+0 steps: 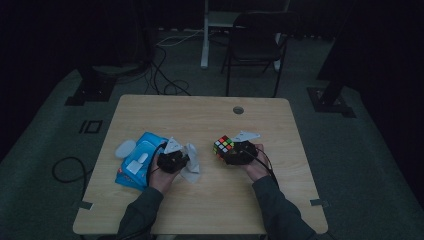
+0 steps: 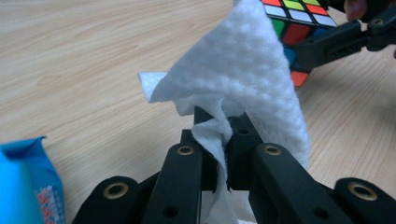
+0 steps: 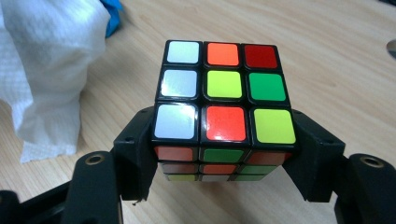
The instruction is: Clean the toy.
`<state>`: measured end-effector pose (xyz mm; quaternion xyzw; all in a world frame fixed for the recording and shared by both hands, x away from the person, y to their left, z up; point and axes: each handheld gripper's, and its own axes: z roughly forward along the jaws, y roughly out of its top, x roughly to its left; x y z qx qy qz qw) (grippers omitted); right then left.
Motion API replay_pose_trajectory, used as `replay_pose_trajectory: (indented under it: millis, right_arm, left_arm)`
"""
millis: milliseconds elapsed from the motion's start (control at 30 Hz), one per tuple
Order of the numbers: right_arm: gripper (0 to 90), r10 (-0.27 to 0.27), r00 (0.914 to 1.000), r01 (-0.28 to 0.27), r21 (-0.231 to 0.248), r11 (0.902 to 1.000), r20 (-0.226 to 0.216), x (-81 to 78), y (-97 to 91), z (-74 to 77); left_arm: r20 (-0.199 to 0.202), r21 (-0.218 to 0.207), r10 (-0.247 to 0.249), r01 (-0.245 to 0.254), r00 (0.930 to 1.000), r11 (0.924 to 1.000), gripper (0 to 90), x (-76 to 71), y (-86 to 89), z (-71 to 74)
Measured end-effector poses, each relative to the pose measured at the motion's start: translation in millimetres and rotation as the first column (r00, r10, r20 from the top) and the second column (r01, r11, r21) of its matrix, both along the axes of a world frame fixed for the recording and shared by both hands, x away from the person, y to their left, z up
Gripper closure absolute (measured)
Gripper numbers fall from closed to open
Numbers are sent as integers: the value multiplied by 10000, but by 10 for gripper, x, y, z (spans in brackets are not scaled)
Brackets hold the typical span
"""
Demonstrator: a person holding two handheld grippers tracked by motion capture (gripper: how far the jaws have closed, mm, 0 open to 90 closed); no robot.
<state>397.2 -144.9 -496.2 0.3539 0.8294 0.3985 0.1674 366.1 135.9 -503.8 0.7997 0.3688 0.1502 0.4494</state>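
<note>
Two grips: your left gripper [image 2: 219, 128] pinches a white textured wet wipe [image 2: 243, 74]; your right gripper [image 3: 224, 154] clamps the scrambled multicoloured puzzle cube [image 3: 223, 100] above the wooden table [image 1: 200, 115]. Risk, likely: hard wiping twists the cube loose.

On the worktop [image 1: 210, 200] we see the wipes pack [image 1: 135, 167] at left, the wipe [image 1: 191, 161] just right of it, and the puzzle cube [image 1: 223, 146] further right, apart from the wipe.
</note>
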Motion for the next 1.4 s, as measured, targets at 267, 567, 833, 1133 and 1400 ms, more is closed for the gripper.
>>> replay_pose_trajectory:
  millis: [267,567,833,1133,1400]
  right_arm:
    - [343,-128,9999,126,-237,9996,-69,-43,1,-108]
    - [343,-234,9994,223,-381,9990,-270,-68,-33,-200]
    - [342,-212,9994,198,-534,9984,-255,-84,-41,-248]
    - [342,-118,9998,108,-531,9985,-186,-99,-47,-278]
    - [340,-56,9999,52,-440,9990,-84,-110,-65,-299]
  left_arm:
    - [-169,86,117,-115,9998,9999,857,-24,61,-43]
    - [-309,251,149,-142,9994,9996,846,-44,67,-91]
    - [-456,402,191,-173,9988,9990,831,-66,71,-137]
    - [-537,510,294,-267,9981,9983,805,-70,50,-173]
    - [-573,531,401,-370,9976,9979,760,-72,52,-175]
